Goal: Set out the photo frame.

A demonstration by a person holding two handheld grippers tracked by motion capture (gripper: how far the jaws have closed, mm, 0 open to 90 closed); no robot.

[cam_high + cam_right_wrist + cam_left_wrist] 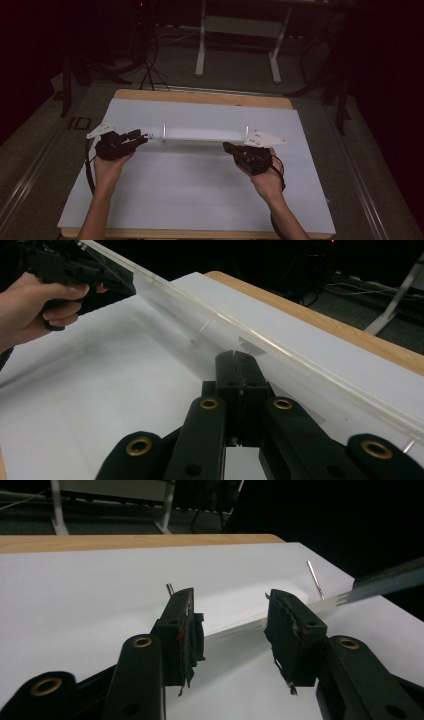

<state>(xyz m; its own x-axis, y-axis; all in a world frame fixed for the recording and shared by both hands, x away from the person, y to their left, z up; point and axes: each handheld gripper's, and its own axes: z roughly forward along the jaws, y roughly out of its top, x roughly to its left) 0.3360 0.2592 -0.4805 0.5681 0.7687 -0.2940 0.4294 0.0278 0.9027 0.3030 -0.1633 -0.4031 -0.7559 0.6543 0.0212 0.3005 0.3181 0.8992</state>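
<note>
Saw a wooden table (200, 97), covered almost to its edges by a white sheet (200, 200). Found a long clear plastic strip (205, 134) lying crosswise on the far half of that sheet, roughly midway between its left and right edges, one end at each gripper. Noted the same strip in the right gripper view (280, 347), running slantwise from the near right corner toward the far left, past the jaw tips.

Held the left gripper (142, 137) in the left hand (111, 165), pointing toward the strip's left end. Looked along it in the left gripper view (230, 597): jaws spread wide, the strip's end (235, 615) lying in the gap between them, neither pad pressing on it.

Held the right gripper (227, 146) in the right hand (267, 180), tips just beside the strip's near edge close to its right end. Showed the jaws pressed together in the right gripper view (235, 356), nothing pinched between them. Could not tell whether the tips touched the strip.

Spotted two thin metal pins standing up from the strip, one near its left end (164, 130), one near its right end (246, 131).
</note>
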